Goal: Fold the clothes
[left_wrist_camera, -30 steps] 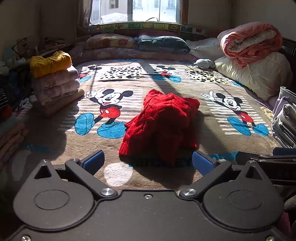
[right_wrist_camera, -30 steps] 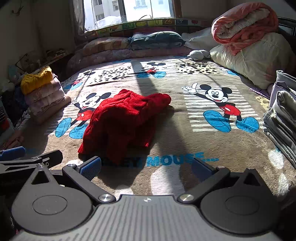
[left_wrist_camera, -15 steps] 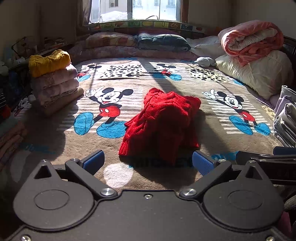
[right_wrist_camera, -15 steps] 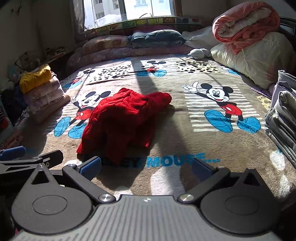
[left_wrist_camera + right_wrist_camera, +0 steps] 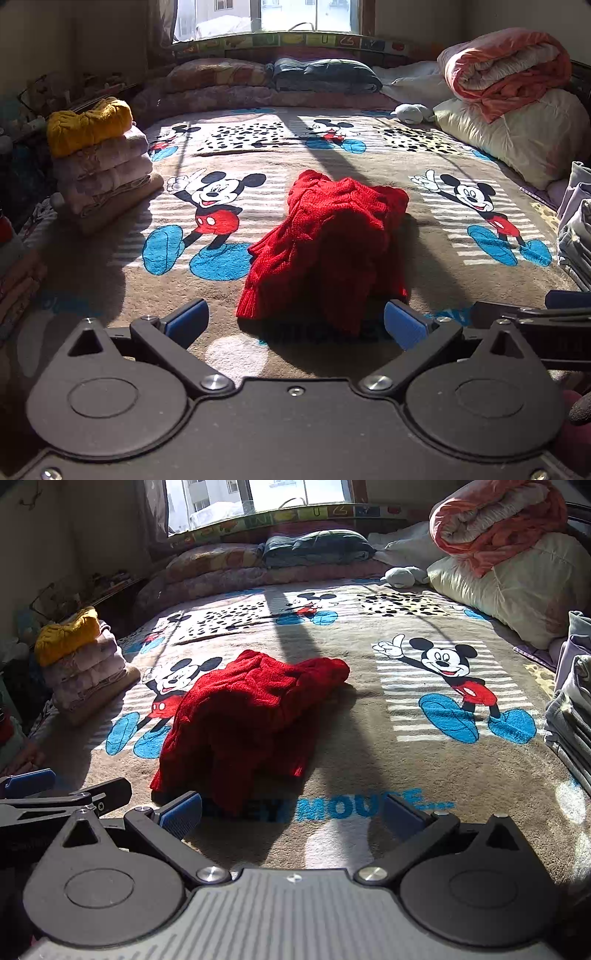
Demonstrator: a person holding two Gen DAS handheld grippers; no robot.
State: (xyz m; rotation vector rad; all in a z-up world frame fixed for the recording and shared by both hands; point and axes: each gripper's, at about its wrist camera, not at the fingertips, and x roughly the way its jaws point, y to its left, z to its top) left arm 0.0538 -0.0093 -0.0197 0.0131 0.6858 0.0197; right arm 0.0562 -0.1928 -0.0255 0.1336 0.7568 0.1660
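Presently: red knit sweater crumpled in a heap at mid-bed on cartoon-print blanket, unfolded. Left tool spread wide, empty, just short of near hem. Right tool likewise spread, empty, beside it. Folded stack at far left, yellow knit on top.

This is a home bedroom. A bed covered by a cartoon-mouse blanket fills the view ahead of each tool. Pillows line its far edge under a sunlit window. To the far right of the tools a rolled pink quilt rests on a cream duvet; to the left stands a stack of folded clothes.
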